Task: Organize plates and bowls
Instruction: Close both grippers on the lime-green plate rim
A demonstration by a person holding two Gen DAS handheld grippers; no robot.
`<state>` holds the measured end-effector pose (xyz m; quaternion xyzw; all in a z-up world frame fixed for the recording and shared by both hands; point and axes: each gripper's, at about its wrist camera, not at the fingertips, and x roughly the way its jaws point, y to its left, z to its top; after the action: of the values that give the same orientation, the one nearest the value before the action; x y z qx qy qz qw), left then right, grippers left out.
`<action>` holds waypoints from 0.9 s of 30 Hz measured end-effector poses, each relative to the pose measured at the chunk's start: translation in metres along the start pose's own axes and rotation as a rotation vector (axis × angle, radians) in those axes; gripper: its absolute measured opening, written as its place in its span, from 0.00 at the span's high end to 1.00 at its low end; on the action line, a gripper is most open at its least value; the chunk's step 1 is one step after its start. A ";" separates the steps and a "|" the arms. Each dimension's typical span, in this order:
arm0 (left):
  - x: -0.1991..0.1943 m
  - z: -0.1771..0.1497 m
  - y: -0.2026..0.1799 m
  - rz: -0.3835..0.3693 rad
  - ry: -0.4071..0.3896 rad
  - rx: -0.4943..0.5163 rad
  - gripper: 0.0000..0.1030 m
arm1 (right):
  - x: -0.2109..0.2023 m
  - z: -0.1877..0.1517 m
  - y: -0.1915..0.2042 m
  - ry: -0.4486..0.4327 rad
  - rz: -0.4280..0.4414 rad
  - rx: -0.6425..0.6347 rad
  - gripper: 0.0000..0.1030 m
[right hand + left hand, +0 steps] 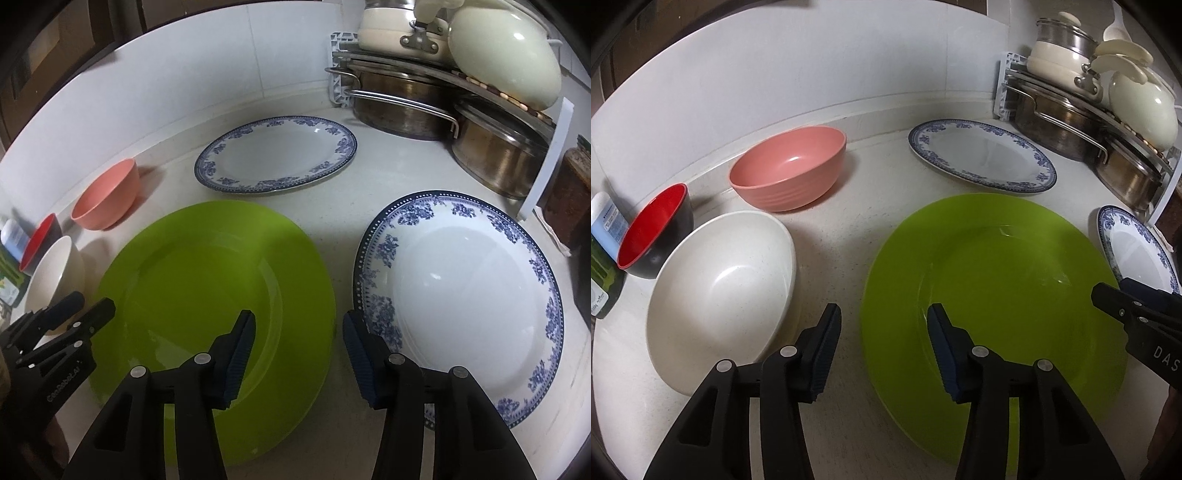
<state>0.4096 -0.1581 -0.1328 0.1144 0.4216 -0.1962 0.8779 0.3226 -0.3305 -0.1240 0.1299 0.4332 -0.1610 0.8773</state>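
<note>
A green plate [997, 273] [207, 280] lies on the white counter. A white bowl [720, 291] [51, 273], a pink bowl [790, 166] [107, 199] and a red-and-black bowl [653, 229] [40, 236] stand to its left. One blue-patterned plate [982, 155] [277, 155] lies at the back, another [1137, 247] [465, 295] to the right. My left gripper [884, 350] [85, 306] is open and empty, between the white bowl and the green plate. My right gripper [299, 350] [1108, 299] is open and empty, over the gap between the green plate and the near blue plate.
A rack [1082, 99] [443, 85] with steel pots and cream lids fills the back right corner. Bottles [602, 254] stand at the far left edge. A white tiled wall [812, 66] runs behind the counter.
</note>
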 end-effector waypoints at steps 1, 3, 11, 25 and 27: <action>0.001 0.000 0.000 -0.001 0.002 -0.003 0.54 | 0.002 0.001 0.000 0.002 0.000 0.000 0.51; 0.002 0.001 0.001 0.005 -0.004 -0.003 0.55 | 0.004 0.001 0.000 0.007 -0.001 -0.004 0.51; 0.009 0.005 -0.001 0.005 0.025 -0.007 0.57 | 0.013 0.005 -0.001 0.021 0.006 -0.001 0.56; 0.013 0.005 -0.003 -0.014 0.050 -0.013 0.65 | 0.017 0.008 -0.004 0.031 -0.005 -0.011 0.65; 0.012 0.004 -0.003 -0.014 0.045 -0.016 0.66 | 0.017 0.007 -0.004 0.033 -0.006 -0.010 0.65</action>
<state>0.4177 -0.1655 -0.1393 0.1087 0.4435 -0.1966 0.8677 0.3360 -0.3394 -0.1332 0.1267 0.4489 -0.1592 0.8701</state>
